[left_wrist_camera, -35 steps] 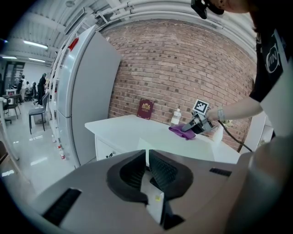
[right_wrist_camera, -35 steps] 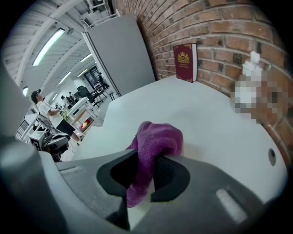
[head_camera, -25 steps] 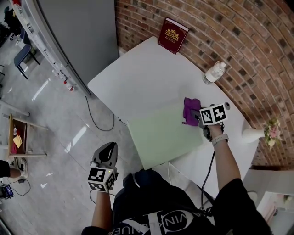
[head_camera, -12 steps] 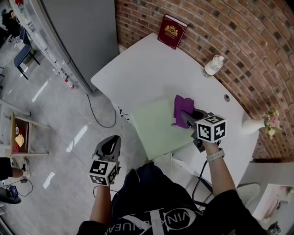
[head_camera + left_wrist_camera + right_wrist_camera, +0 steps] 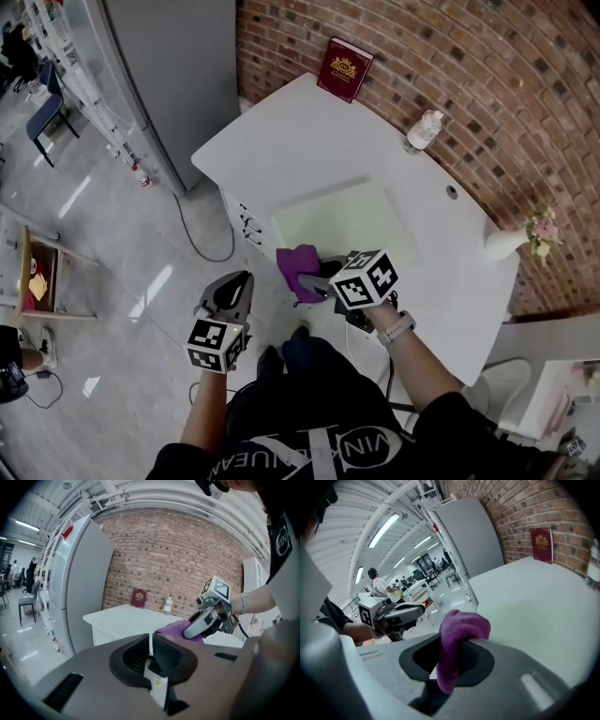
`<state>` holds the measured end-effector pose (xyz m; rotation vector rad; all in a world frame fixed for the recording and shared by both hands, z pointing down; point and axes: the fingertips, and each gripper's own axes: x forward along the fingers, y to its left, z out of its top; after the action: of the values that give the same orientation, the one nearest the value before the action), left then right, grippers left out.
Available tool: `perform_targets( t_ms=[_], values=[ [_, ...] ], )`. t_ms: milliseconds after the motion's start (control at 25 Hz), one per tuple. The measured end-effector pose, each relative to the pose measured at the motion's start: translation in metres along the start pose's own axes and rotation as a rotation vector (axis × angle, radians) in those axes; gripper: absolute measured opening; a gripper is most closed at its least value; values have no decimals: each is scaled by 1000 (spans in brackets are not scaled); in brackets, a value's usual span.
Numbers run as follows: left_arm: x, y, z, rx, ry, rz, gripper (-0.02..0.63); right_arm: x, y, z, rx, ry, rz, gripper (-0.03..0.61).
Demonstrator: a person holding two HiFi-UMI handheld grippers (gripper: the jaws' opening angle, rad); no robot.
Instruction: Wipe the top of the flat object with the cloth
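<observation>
At the left, the left gripper [image 5: 151, 641] is held over the floor, clear of the white table [image 5: 281, 141]. Its own view shows the jaws closed together with nothing between them, a detail the head view does not give. Just to its right, the purple cloth [image 5: 298, 270] is pinched between the jaws of the right gripper [image 5: 451, 645]. This grip is seen plainly only in the right gripper view, where the fabric bulges above the jaws and hangs below. The cloth is found at the near left corner of the green mat [image 5: 347, 220], by the table's edge; contact with the mat cannot be told. Farther off, a red book [image 5: 344, 68] is propped against the brick wall [image 5: 487, 75]. A bottle [image 5: 422, 129] and a flower vase [image 5: 525, 236] are set along the wall further right.
</observation>
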<state>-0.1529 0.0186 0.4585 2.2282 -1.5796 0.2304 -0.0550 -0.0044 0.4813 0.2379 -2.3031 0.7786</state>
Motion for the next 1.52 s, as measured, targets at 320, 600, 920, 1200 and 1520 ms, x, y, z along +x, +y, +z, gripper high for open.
perform_targets(
  t_ms=[320, 600, 920, 1200, 1520],
  values=[
    [-5, -4, 6, 25, -21, 52, 25, 24, -12, -41, -5, 119, 25, 61],
    [16, -9, 17, -46, -24, 157, 25, 2, -37, -38, -31, 115, 60, 61],
    [57, -49, 31, -16, -15, 176, 25, -38, -89, -40, -104, 135, 18, 61],
    [76, -65, 27, -4, 2, 193, 25, -89, -152, -50, -103, 144, -65, 61],
    [91, -79, 34, 7, 14, 196, 25, -142, -216, -62, -83, 153, -192, 61]
  ],
)
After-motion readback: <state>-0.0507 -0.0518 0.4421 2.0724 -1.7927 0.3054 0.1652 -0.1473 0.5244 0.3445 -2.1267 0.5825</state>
